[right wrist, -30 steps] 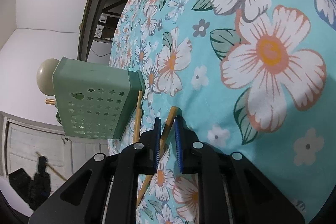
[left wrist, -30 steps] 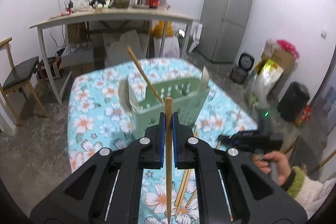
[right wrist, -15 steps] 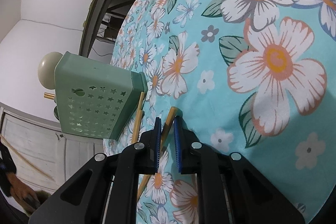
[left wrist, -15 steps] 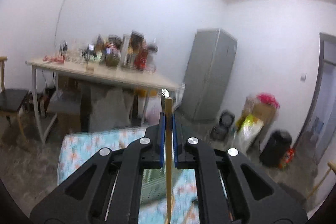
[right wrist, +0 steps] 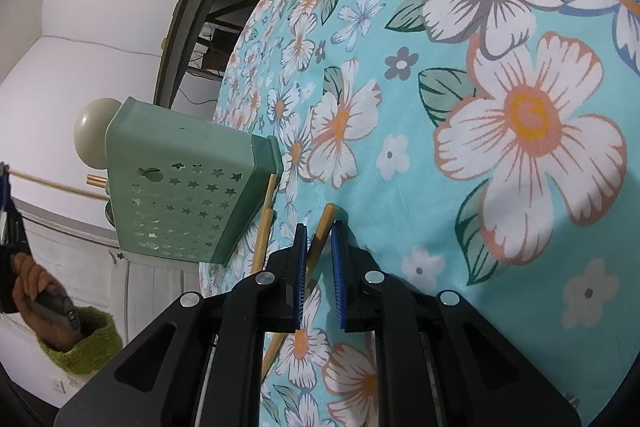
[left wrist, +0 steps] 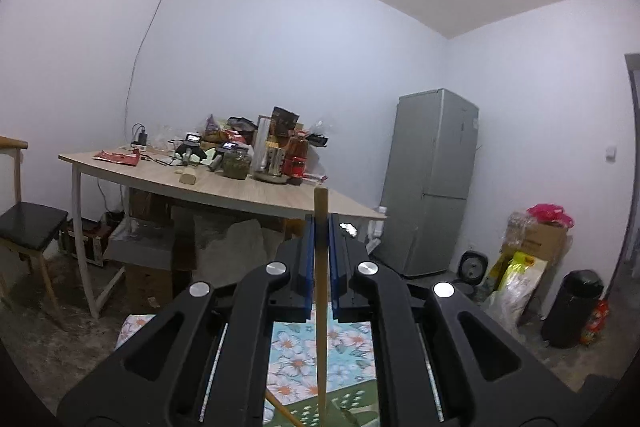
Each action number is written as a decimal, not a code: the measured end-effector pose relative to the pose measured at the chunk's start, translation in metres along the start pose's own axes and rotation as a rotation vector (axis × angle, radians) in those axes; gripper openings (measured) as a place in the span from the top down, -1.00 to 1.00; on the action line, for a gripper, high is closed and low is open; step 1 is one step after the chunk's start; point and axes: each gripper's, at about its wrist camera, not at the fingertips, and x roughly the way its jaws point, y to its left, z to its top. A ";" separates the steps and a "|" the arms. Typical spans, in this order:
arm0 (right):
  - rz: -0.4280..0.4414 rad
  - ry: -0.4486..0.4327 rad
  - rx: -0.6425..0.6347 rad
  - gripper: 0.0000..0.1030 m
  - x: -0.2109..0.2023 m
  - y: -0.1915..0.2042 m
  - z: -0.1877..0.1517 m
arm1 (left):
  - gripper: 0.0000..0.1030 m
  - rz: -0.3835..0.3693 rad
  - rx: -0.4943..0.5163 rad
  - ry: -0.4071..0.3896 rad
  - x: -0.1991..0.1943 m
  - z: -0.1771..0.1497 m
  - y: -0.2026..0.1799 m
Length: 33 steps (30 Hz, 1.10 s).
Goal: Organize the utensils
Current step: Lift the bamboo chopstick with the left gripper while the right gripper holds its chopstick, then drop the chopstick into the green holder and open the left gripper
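My left gripper [left wrist: 321, 223] is shut on a wooden chopstick [left wrist: 321, 307] that stands upright between the blue pads, raised and tilted up toward the room. Its lower end hangs over the green utensil holder [left wrist: 340, 405], where another chopstick [left wrist: 280, 411] leans. In the right wrist view the green holder [right wrist: 180, 183] with star cutouts stands on the floral cloth [right wrist: 500, 107]. My right gripper [right wrist: 319, 231] is low over the cloth with its pads around a chopstick [right wrist: 322, 227]; a small gap shows beside it. A second chopstick [right wrist: 265, 223] lies beside the holder.
A wooden table [left wrist: 224, 183] crowded with jars and bottles stands ahead, a grey fridge [left wrist: 432, 179] to its right, a chair [left wrist: 28, 227] at left. Boxes, bags and a black bin [left wrist: 572, 307] sit at right. The left hand [right wrist: 40, 295] shows beyond the holder.
My left gripper has lifted and tilted up with its chopstick; the holder dropped to the view's bottom edge. My right gripper has stayed around the chopstick on the cloth.
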 end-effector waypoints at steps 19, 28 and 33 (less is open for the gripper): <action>0.017 -0.018 -0.029 0.76 -0.006 0.006 -0.002 | 0.41 0.010 -0.062 0.129 0.029 -0.055 0.020; 0.054 -0.089 -0.181 0.82 -0.045 0.053 -0.006 | -0.01 0.017 -0.053 0.162 -0.018 -0.050 0.020; 0.095 -0.122 -0.327 0.88 -0.076 0.101 -0.009 | -0.22 0.028 -0.048 0.227 -0.059 -0.065 0.029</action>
